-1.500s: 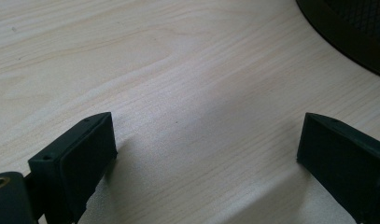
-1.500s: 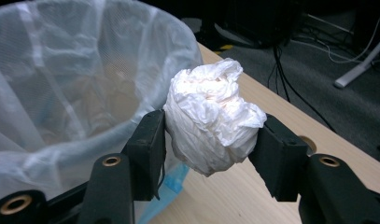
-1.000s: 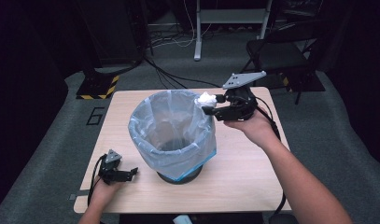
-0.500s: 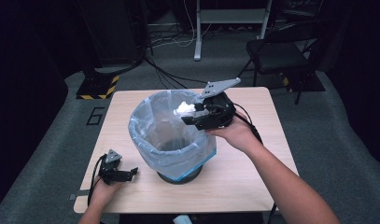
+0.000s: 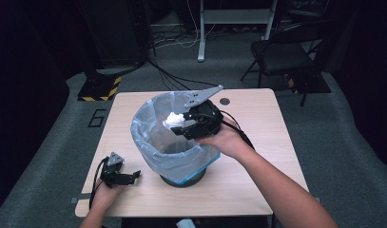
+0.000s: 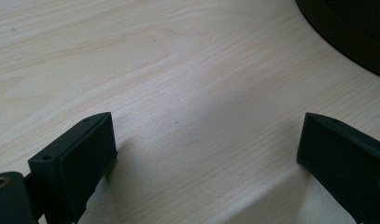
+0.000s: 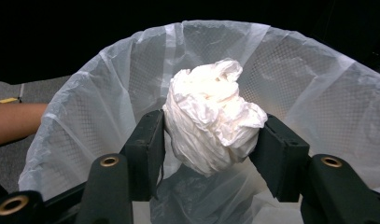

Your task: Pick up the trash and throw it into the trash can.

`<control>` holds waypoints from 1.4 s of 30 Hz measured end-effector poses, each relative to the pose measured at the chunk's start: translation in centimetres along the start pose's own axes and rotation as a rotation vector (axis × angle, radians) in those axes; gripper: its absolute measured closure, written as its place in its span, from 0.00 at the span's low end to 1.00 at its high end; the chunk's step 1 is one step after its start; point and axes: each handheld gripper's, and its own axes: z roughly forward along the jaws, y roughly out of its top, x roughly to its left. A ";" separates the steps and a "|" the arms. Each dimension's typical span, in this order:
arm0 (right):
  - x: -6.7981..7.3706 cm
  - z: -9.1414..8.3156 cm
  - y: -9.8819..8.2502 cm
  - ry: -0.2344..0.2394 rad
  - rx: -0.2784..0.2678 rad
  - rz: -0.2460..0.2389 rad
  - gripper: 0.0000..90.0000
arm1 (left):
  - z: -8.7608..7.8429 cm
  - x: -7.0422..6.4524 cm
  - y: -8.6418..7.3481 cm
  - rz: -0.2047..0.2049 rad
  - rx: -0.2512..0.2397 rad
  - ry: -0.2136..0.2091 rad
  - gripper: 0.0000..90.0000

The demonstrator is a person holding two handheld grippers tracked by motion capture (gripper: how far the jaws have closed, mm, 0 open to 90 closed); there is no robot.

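Note:
A bin lined with a translucent bag [image 5: 150, 142] stands mid-table. My right gripper [image 5: 178, 126] hovers over its opening, shut on a crumpled white paper wad [image 5: 173, 118]. In the right gripper view the wad [image 7: 206, 93] sits between both pads [image 7: 148, 140], above the bag's inside [image 7: 309, 88]; the jaws have just been opening slightly, with the wad still touching both. My left gripper [image 5: 130, 176] rests on the table at the front left. Its jaws are wide open over bare wood [image 6: 206, 140], with nothing between them.
The bin's dark base [image 6: 351, 32] lies just right of the left gripper. The wooden table [image 5: 262, 161] has a round cable hole [image 5: 224, 101] at the back. A folding chair [image 5: 281, 54] and floor cables [image 5: 172, 76] lie beyond the table.
My right gripper has carried the wad leftward from the bin's right rim to over the opening and sunk a little. The left gripper has stayed put.

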 end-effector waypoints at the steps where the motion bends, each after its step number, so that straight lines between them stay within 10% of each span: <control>1: 0.0 0.1 0.0 0.001 0.001 -0.002 0.50 | 0.0 0.0 0.0 0.000 0.000 -0.001 0.05; 17: -0.2 0.0 -0.3 -0.012 -0.004 0.006 0.37 | 0.1 0.0 0.1 0.006 0.001 -0.004 0.05; 42: -2.7 -6.8 -3.7 -0.150 -0.064 0.075 0.39 | 0.2 0.0 0.2 0.003 -0.002 -0.007 0.05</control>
